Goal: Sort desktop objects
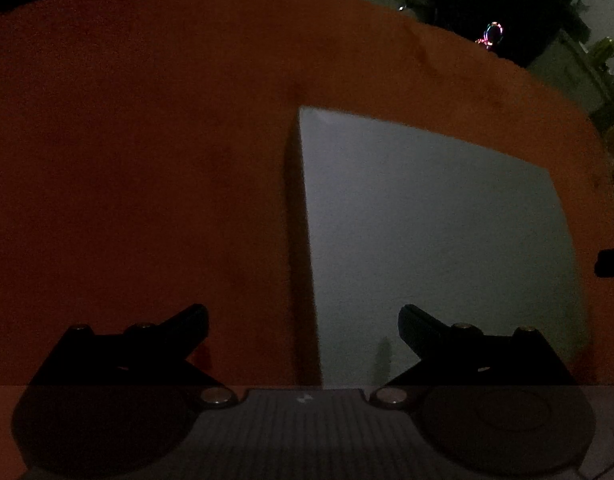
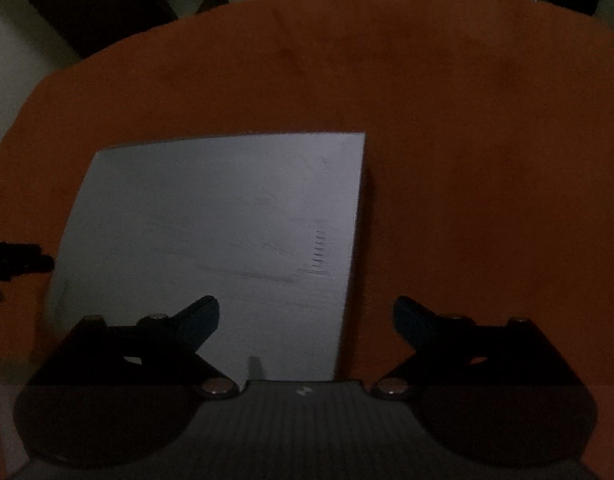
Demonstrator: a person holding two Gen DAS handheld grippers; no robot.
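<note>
The left gripper (image 1: 303, 326) stands wide open with nothing between its fingers, straddling the left edge of a flat grey board (image 1: 427, 232) that lies on an orange table cover (image 1: 147, 160); one finger is over the cover, the other over the board. The right gripper (image 2: 307, 318) is likewise spread wide and empty, astride the board's right edge, its left finger above the grey face and its right finger above the orange cover. A dark shape at the side of each view looks like the other gripper, so the two tools seem to flank the board from opposite sides. Both point steeply downward. The main risk I see is that the board lies flat with hardly any edge showing, so fingers coming straight down may strike its face or the cover rather than get under or around an edge, pushing it flat or skidding it sideways. Since the cover looks soft, a finger pressed into it could drag and bunch it, shifting the board with it. If only one side catches, the board could pivot or tip and slip out. The dim light adds to this: the board's thickness and the height of the fingers above it cannot be told, so contact may come sooner than expected. No other things to sort are visible on the table.
</note>
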